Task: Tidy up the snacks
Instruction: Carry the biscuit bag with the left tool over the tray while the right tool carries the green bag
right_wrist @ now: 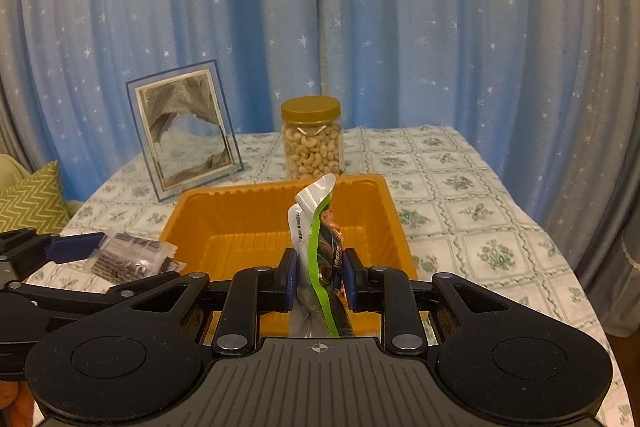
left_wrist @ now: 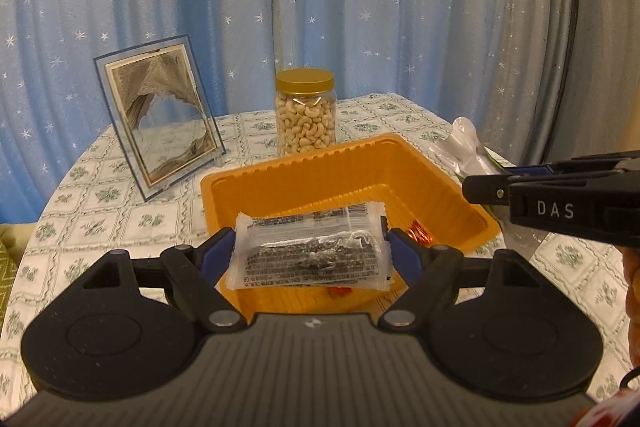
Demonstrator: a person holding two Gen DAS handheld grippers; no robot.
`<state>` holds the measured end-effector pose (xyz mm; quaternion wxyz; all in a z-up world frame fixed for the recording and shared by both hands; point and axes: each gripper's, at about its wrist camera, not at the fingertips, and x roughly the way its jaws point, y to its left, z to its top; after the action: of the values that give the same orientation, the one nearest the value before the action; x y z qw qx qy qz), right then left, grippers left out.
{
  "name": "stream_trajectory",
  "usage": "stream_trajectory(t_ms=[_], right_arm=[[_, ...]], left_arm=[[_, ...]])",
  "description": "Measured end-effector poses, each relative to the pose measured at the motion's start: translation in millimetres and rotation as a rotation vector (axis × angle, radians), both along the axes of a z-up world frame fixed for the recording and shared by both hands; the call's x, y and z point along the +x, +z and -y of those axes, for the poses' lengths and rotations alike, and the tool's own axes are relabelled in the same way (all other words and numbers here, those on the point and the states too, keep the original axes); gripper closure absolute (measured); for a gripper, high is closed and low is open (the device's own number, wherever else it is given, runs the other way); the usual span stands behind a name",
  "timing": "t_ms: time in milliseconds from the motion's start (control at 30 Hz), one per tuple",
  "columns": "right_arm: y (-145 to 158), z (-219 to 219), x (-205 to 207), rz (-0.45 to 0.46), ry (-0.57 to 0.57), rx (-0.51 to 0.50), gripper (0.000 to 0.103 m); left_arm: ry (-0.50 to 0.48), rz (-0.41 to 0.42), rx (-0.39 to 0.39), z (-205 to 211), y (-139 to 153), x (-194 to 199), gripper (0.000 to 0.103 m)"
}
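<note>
An orange plastic tray [left_wrist: 304, 183] [right_wrist: 240, 219] sits on the patterned tablecloth. My left gripper [left_wrist: 310, 247] is shut on a clear packet of dark snack [left_wrist: 308, 247] and holds it above the tray's near left part; the packet also shows in the right wrist view [right_wrist: 128, 257]. A red wrapped snack [left_wrist: 418, 231] lies in the tray. My right gripper [right_wrist: 319, 273] is shut on a white and green snack packet [right_wrist: 316, 227], held upright over the tray's near edge. It reaches in from the right in the left wrist view [left_wrist: 492, 187].
A jar of cashews with a gold lid [left_wrist: 305, 111] [right_wrist: 313, 137] stands behind the tray. A glass picture frame [left_wrist: 160, 115] [right_wrist: 184, 131] leans at the back left. Blue starred curtains hang behind the round table. A green zigzag cushion [right_wrist: 28, 203] lies at the left.
</note>
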<state>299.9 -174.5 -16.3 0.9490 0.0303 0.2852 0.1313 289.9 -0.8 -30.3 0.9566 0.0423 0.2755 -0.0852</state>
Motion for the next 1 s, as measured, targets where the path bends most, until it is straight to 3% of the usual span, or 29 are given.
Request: stream_trajectory(t_ms=[500, 1000], right_arm=[[-20, -5, 63, -0.065, -0.011, 0.026, 0.079], [-32, -7, 83, -0.097, -0.023, 0.026, 0.079]], left_arm=[[0.021, -0.043, -0.025, -7, -17, 60, 0.023], [0.005, -0.067, -0.013, -7, -30, 88, 0.019]])
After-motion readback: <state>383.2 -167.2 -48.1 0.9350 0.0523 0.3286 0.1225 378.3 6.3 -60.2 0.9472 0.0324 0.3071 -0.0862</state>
